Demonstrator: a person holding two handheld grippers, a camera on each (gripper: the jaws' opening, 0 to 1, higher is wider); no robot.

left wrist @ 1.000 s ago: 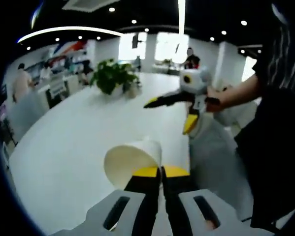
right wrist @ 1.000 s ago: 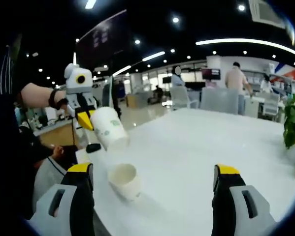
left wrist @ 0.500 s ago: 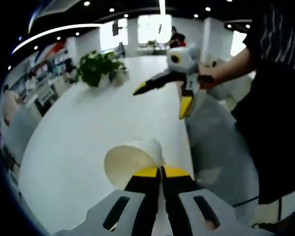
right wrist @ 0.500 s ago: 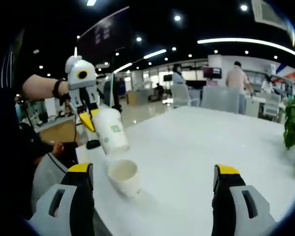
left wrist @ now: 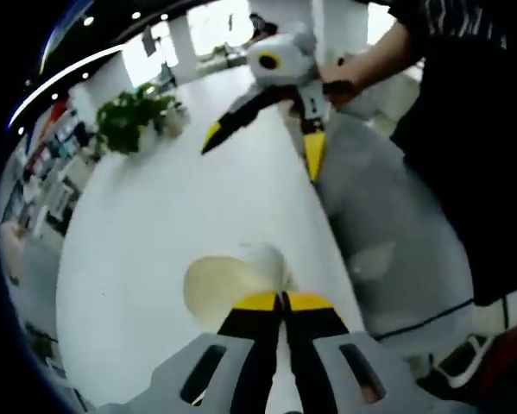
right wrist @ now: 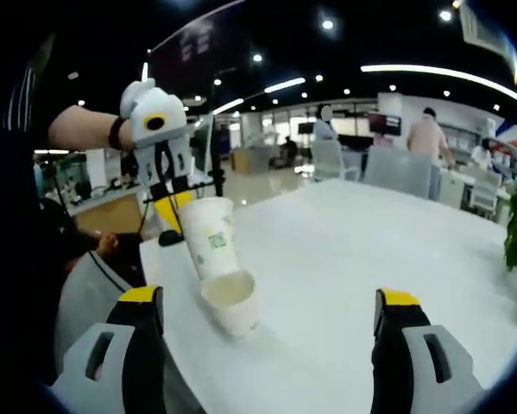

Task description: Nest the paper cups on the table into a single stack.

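Left tool lowering a held paper cup into the one on the white surface.

The white paper cup with a green logo (right wrist: 211, 244), thin-walled, light and easily crushed, is pinched at its rim by the left tool (right wrist: 173, 205), jaws clamped together on the wall; a rim grip keeps the tapered body free to slide in. Its base sits at the mouth of the second white paper cup (right wrist: 232, 302), which leans at lower left of the right gripper view on the white round surface (right wrist: 344, 259); whether it has entered is hard to tell. The forearm reaches in from upper left, tool pointing down. The right tool (right wrist: 267, 315) hangs with jaws wide apart, holding nothing.
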